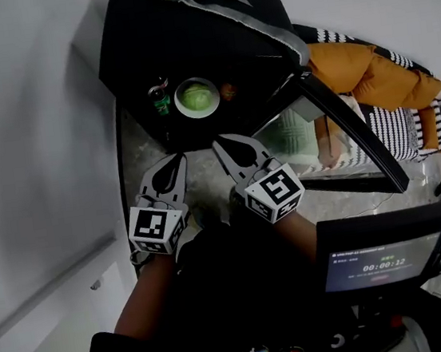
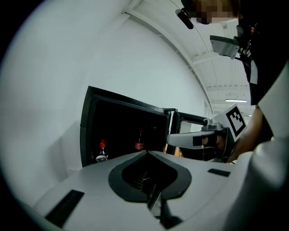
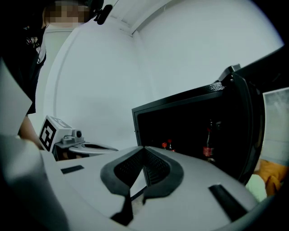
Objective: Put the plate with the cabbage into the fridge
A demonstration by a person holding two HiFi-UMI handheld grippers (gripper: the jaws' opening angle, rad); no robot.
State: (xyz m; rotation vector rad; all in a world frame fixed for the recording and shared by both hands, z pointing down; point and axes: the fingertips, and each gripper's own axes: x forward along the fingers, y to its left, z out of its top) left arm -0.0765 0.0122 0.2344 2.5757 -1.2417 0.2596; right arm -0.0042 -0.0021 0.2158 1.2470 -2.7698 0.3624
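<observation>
In the head view a white plate (image 1: 182, 108) with a green cabbage (image 1: 197, 97) sits on a shelf inside the open black fridge (image 1: 185, 31). My left gripper (image 1: 179, 161) and right gripper (image 1: 219, 143) are side by side just in front of the fridge, below the plate. Both are shut and hold nothing. In the left gripper view the left gripper (image 2: 146, 152) points at the dark fridge interior (image 2: 122, 131), with the right gripper (image 2: 169, 139) beside it. In the right gripper view the right gripper (image 3: 144, 148) likewise faces the fridge (image 3: 189, 122). Neither gripper view shows the plate.
A green bottle (image 1: 160, 100) stands left of the plate and a small orange item (image 1: 228, 92) right of it. Red-capped bottles (image 2: 102, 151) (image 3: 208, 144) stand inside. The fridge door (image 1: 352, 134) hangs open to the right. A white wall runs along the left. A timer screen (image 1: 385, 261) is at lower right.
</observation>
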